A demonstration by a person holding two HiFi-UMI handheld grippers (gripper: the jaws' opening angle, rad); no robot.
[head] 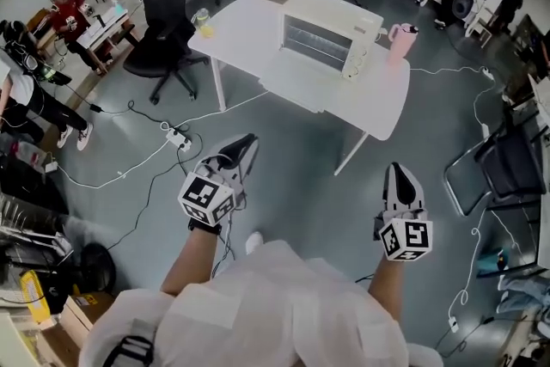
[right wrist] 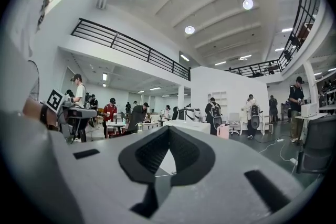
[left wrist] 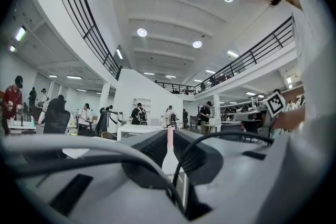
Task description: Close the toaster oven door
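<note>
Two hand-held grippers, and neither is doing any work yet. The left gripper (head: 247, 142) and the right gripper (head: 397, 169) both have their jaws pinched together on nothing. They point level at the boxy cream-white toaster oven (head: 322, 34) from well short of it. Makes sense to me: you only need a closed tip to nudge a door up, no grabbing required.

The oven sits on a white rectangular table (head: 249, 26). Its drop-down door (head: 296, 82) is flopped flat toward the person, so it's wide open. A pink lidded tumbler (head: 401, 39) stands just beside the oven, on the right gripper's side.

Only the head view shows how the door lies. In the gripper views the oven is just a pale block beyond the jaws, but those views do confirm that the jaws meet.
</note>
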